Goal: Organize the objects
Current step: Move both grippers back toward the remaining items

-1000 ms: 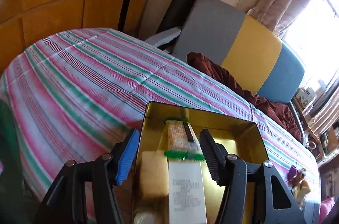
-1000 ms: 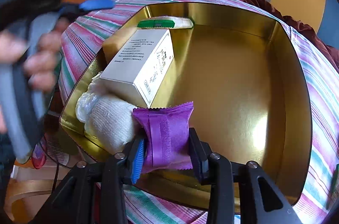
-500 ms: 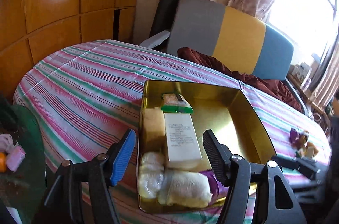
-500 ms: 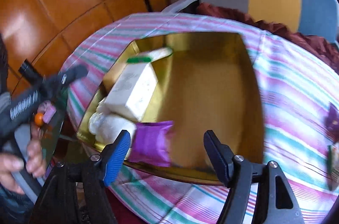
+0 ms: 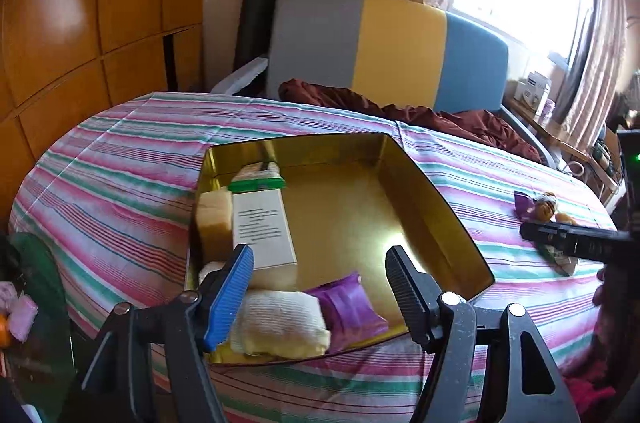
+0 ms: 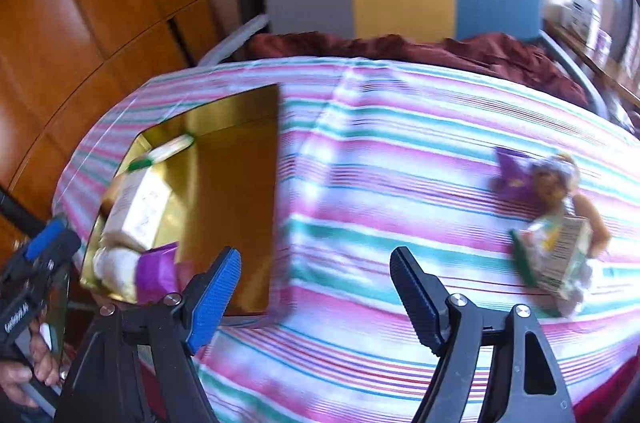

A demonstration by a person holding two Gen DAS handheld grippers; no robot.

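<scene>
Striped pink, green and white cloth covers the desk point(image 5: 120, 159), with a wooden wardrobe and a grey, yellow and blue chair behind. A second ago the right gripper point(image 6: 316, 287) pinched the purple foil sachet point(image 5: 346, 305); now that sachet lies inside the gold metal tin point(image 5: 424, 195) beside the white cloth roll point(image 5: 280, 319) and white carton point(image 5: 262, 223), and the right fingers stand apart, empty, swung toward the remaining pile of small packets point(image 6: 556, 223) on the cloth. The left gripper point(image 5: 320, 287) is opening, nothing between its fingers. Nothing blocks the pile.
</scene>
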